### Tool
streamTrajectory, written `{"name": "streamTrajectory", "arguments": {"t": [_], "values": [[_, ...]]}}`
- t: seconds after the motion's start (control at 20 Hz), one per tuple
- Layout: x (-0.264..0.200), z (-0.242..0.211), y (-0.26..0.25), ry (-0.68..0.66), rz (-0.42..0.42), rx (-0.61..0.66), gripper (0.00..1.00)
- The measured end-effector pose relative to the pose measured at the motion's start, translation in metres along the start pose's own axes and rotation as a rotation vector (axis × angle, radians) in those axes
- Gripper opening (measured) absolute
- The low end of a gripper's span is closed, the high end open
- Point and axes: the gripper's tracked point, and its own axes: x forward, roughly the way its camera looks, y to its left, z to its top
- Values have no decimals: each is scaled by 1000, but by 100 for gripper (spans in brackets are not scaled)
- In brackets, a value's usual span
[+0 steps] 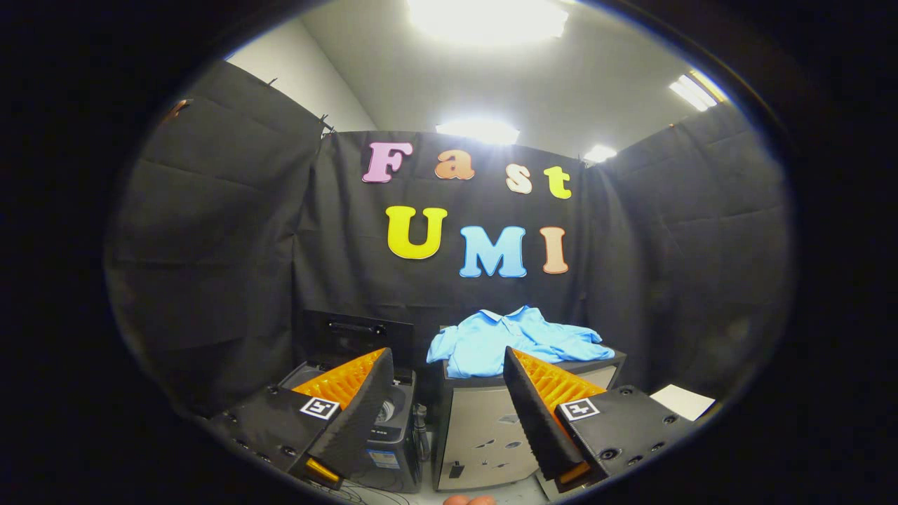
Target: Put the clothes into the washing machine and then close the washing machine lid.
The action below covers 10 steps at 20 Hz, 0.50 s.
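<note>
Tongs (445, 393) spread wide, nothing between fingers, held well back from work area. Beyond right finger: blue shirt (515, 340) lying crumpled on top of grey cabinet (477, 428), collar toward booth wall. Beyond left finger: washing machine (382, 421), lid (354, 337) standing open, drum mouth partly hidden by finger. Task seemingly at start; shirt not yet gripped. Risks, as judgement: shallow pinch catches only one fold, so shirt slips mid-carry; trailing sleeve drapes over machine rim and blocks lid from closing.
</note>
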Motion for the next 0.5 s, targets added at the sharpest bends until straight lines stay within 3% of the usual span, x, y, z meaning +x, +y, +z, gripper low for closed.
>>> {"name": "streamTrajectory", "arguments": {"t": [0.5], "values": [[12,8,2,-5,-4,-24,98]]}}
